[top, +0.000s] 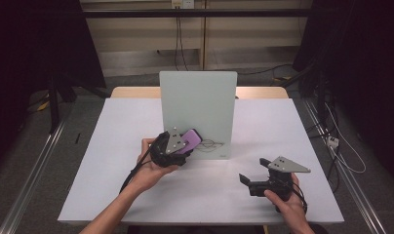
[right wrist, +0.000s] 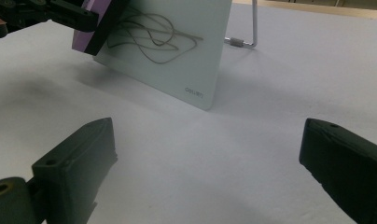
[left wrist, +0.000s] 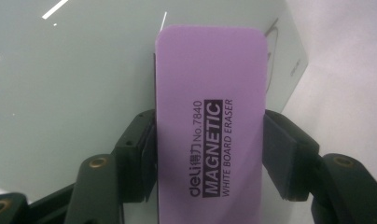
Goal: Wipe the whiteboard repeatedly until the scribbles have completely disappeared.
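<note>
My left tool (top: pixel 181 146) grips a purple eraser (left wrist: pixel 210 121) against the whiteboard (top: pixel 200 105) at the table's (top: pixel 112 185) middle; my right tool (top: pixel 253 178) hovers wide open near the front edge

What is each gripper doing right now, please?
Left gripper: closed on the purple whiteboard eraser, at the whiteboard.
Right gripper: open, holding nothing, over the table.

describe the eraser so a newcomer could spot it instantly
At the middle of the white table stands a pale whiteboard with dark scribbles low on its face. The purple magnetic whiteboard eraser, clamped in the left gripper, sits against them, the one coloured item.
</note>
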Motion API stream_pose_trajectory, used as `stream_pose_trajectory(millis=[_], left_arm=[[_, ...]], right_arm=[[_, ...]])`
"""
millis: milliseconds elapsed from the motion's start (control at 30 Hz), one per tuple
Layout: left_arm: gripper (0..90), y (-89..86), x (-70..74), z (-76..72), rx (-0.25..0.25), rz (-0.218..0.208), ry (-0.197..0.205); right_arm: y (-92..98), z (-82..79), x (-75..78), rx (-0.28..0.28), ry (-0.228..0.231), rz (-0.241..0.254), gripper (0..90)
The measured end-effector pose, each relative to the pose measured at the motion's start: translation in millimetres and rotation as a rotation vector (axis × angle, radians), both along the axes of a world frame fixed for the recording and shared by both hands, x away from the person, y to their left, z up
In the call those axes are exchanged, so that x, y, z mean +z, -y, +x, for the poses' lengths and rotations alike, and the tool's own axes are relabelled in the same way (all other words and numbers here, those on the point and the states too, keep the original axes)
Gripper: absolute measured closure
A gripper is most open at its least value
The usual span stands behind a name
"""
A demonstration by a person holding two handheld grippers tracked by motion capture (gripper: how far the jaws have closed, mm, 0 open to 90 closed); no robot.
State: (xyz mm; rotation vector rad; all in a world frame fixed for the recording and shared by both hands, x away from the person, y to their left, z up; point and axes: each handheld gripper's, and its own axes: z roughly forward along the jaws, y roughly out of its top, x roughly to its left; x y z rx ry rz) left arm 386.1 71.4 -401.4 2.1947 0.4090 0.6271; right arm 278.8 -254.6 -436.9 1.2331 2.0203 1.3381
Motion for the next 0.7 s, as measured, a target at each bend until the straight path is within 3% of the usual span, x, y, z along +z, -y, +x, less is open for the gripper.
stream_pose_trajectory(millis=[500, 567, 700], left_arm=[[40.8, 32.6, -7.3, -3.3, -0.044, 0.014, 0.0], [40.8, 34.9, -8.9, -4.5, -0.051, 0.029, 0.012], [40.8, 30.9, -8.7, -3.6, -0.059, 0.039, -0.004]], right_arm=[[0.1, 0.2, -0.1, 0.0, -0.004, 0.001, 3.7], [0.6, 0.4, -0.2, 0.0, -0.001, 0.001, 3.7], [1.1, 0.0, -0.2, 0.0, -0.003, 0.002, 3.7]])
